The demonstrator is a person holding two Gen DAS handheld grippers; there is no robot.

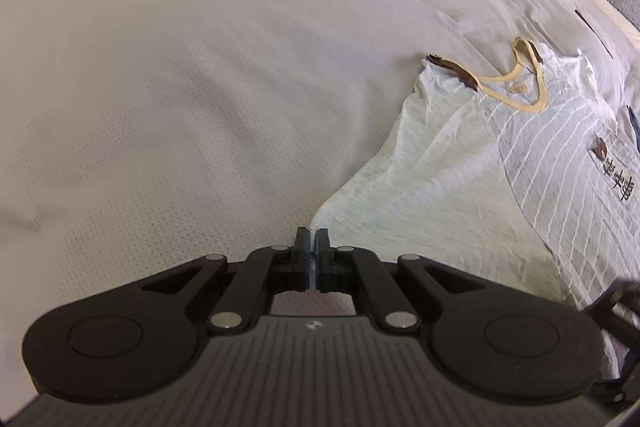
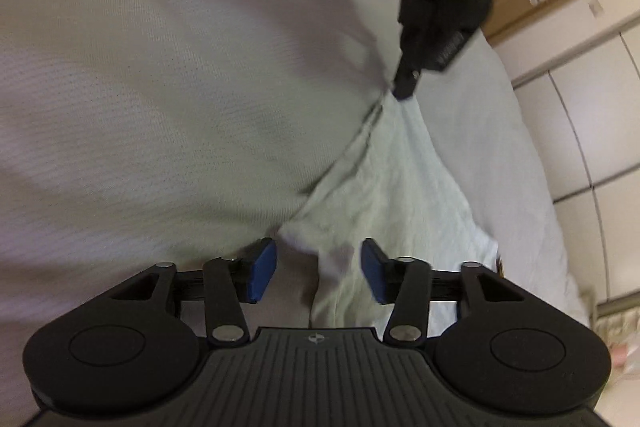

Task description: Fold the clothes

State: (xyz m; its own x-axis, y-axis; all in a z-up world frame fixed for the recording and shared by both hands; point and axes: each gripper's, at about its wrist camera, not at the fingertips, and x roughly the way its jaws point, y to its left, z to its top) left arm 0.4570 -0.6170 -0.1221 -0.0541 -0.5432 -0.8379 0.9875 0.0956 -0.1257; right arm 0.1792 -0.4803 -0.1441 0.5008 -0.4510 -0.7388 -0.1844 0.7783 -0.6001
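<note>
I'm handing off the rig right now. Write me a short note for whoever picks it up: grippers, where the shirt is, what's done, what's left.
Left gripper: shut, pinching a corner of the T-shirt at its edge.
Right gripper: open, pads either side of another edge of the shirt, not pressing on it.
Shirt: lies on the white bedcover, one side already turned over so the plain inside shows beside the striped front; yellow collar at the far end.
Done: one corner gripped.
Left: close the right gripper on its edge, then carry on folding.
</note>
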